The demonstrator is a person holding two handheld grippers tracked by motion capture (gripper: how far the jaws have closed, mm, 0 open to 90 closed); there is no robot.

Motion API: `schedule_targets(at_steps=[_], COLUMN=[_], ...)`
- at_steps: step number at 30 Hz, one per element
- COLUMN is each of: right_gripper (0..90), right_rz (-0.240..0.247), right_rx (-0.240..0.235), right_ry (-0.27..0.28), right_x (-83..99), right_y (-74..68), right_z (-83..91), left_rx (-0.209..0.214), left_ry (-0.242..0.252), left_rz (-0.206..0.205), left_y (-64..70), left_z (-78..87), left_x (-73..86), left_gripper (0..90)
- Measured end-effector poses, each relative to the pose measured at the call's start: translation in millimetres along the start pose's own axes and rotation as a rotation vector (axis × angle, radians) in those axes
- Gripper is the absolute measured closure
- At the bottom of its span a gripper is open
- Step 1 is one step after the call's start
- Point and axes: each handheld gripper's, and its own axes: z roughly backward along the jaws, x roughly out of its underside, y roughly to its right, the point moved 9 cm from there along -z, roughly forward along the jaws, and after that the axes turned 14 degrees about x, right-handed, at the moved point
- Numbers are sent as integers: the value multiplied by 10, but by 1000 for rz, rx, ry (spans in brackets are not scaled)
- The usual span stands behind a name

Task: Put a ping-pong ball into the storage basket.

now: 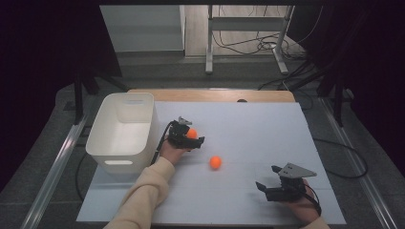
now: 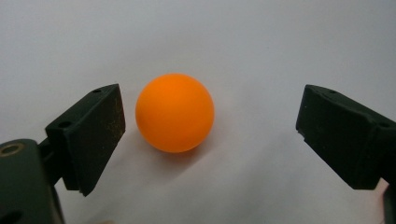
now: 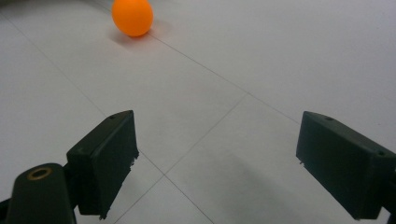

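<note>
Between my left gripper's (image 2: 210,135) spread jaws sat an orange ball (image 2: 175,112), close to one jaw, touching neither, resting on the white table (image 2: 243,37). My right gripper (image 3: 215,163) also stood open and held nothing; a second orange ball (image 3: 132,17) lay well ahead of it, off toward one side.

Bright, even overhead light on the white table (image 1: 248,191), soft shadows, dark surroundings, slightly soft focus throughout.
</note>
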Motion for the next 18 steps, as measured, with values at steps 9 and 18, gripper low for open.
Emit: schedule_targets(at_steps=[9, 18], right_gripper=[129, 130], right_rz=[3, 3], right_rx=[-1, -7], right_ry=[-9, -11], right_x=[11, 17], right_y=[1, -3], right_z=[-1, -3], left_rx=[-6, -19], left_ry=[-4, -1], left_rz=[21, 39], left_y=[-53, -102], left_z=[-67, -71], left_x=[-17, -10], left_gripper=[102, 127])
